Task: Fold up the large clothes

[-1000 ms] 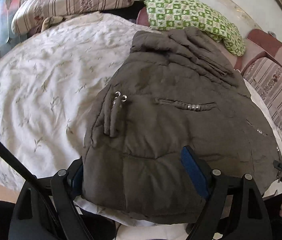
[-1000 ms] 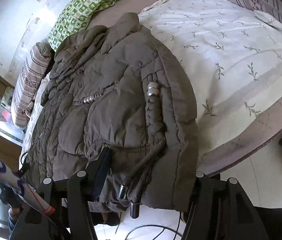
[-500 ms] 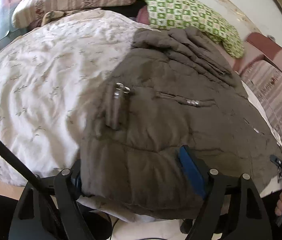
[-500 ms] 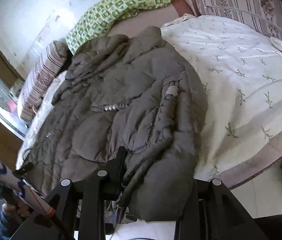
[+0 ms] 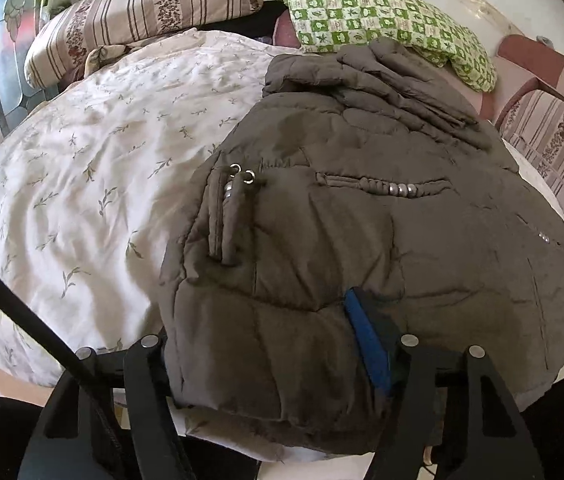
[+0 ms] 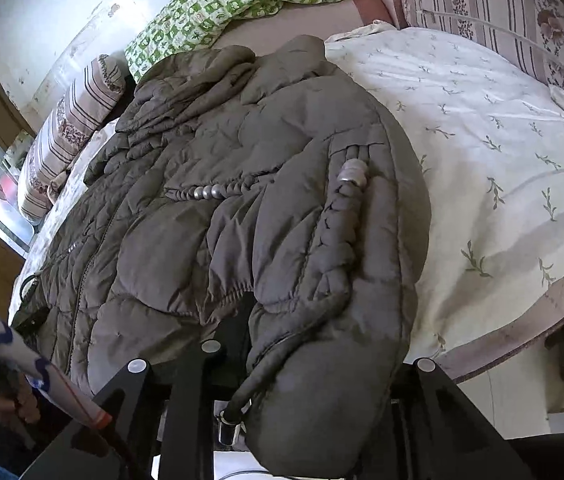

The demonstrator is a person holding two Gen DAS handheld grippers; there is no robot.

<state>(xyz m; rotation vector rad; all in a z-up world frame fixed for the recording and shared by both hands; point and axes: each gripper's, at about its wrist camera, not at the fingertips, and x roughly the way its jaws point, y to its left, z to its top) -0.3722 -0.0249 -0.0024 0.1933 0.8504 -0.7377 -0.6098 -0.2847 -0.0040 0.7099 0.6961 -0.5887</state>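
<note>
- Left wrist view: jacket (image 5: 361, 216), a brown padded one, fills the centre and lower right of the frame, lying on the bed (image 5: 82, 168). The left gripper (image 5: 274, 364) has its jaws closed on a thick bunch of hem at the bottom; the blue pad (image 5: 365, 340) shows against the cloth.
- Slippery padding could squeeze out of the jaws if pulled hard, I judge.
- Green checked pillow (image 5: 381, 16) at top centre and a striped pillow (image 5: 142, 4) at upper left crowd the collar end.
- Right wrist view: the right gripper (image 6: 309, 364) grips the other hem corner at bottom centre. A loose drawcord (image 6: 258, 376) dangles by the jaws and might snag.
</note>
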